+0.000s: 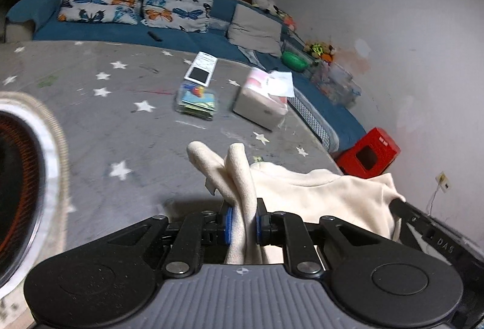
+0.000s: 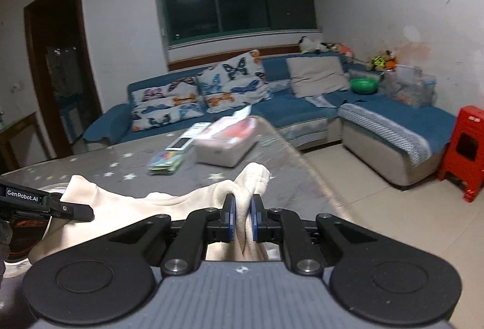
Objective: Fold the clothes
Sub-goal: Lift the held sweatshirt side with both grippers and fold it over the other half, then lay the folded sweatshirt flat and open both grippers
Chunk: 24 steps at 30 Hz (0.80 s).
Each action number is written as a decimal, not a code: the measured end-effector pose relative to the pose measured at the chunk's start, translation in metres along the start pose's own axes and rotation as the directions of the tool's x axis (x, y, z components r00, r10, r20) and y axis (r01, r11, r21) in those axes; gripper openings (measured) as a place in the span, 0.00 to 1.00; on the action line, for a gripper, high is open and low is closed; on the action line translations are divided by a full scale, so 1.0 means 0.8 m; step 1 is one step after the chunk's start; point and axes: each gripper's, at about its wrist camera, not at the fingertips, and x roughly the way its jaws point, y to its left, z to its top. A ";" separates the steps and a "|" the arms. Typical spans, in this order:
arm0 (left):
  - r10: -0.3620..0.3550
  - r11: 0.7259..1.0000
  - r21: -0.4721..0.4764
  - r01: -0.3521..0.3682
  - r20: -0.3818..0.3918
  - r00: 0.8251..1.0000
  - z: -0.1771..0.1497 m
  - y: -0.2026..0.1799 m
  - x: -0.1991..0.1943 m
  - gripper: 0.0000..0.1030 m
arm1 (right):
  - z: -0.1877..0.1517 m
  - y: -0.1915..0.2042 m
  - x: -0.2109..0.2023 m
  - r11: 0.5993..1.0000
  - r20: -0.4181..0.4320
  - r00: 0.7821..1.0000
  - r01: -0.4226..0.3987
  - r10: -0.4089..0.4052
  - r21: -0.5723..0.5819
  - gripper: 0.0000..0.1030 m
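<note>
A cream fleece garment (image 1: 317, 193) hangs between both grippers above a grey star-patterned table (image 1: 99, 123). My left gripper (image 1: 243, 226) is shut on a bunched edge of the garment, which sticks up past the blue pads. My right gripper (image 2: 242, 218) is shut on another bunched edge of the same garment (image 2: 169, 205). The right gripper shows at the right of the left wrist view (image 1: 423, 226). The left gripper shows at the left of the right wrist view (image 2: 60, 208). The cloth sags between them.
On the table stand a pink-and-white tissue box (image 1: 263, 102), a stack of colourful cards (image 1: 198, 100) and a white tablet-like device (image 1: 199, 70). A round heater (image 1: 18, 177) sits at the left. A blue sofa (image 2: 302, 105) and a red stool (image 2: 462, 147) lie beyond.
</note>
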 end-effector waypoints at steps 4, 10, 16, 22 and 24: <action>0.041 0.999 0.034 -0.040 -0.037 0.998 -0.004 -0.007 0.033 0.17 | -0.012 -0.023 0.026 0.998 -0.051 0.997 0.063 -0.062 0.012 0.09; 0.117 0.990 0.085 -0.115 -0.025 0.993 -0.004 0.008 0.033 0.30 | -0.037 -0.046 0.059 0.989 -0.145 0.979 0.149 -0.145 0.019 0.10; 0.100 0.990 0.093 -0.102 0.020 0.995 0.019 0.002 0.025 0.28 | -0.014 -0.024 0.058 0.996 -0.097 0.991 0.087 -0.088 -0.020 0.12; 0.058 0.984 0.168 -0.055 -0.014 0.998 0.017 -0.025 0.055 0.28 | -0.012 0.007 0.102 0.999 -0.167 0.986 -0.005 -0.003 -0.048 0.12; 0.049 0.983 0.177 -0.043 -0.027 0.998 0.016 -0.028 0.066 0.27 | -0.015 0.015 0.117 0.999 -0.188 0.982 -0.012 0.003 -0.051 0.12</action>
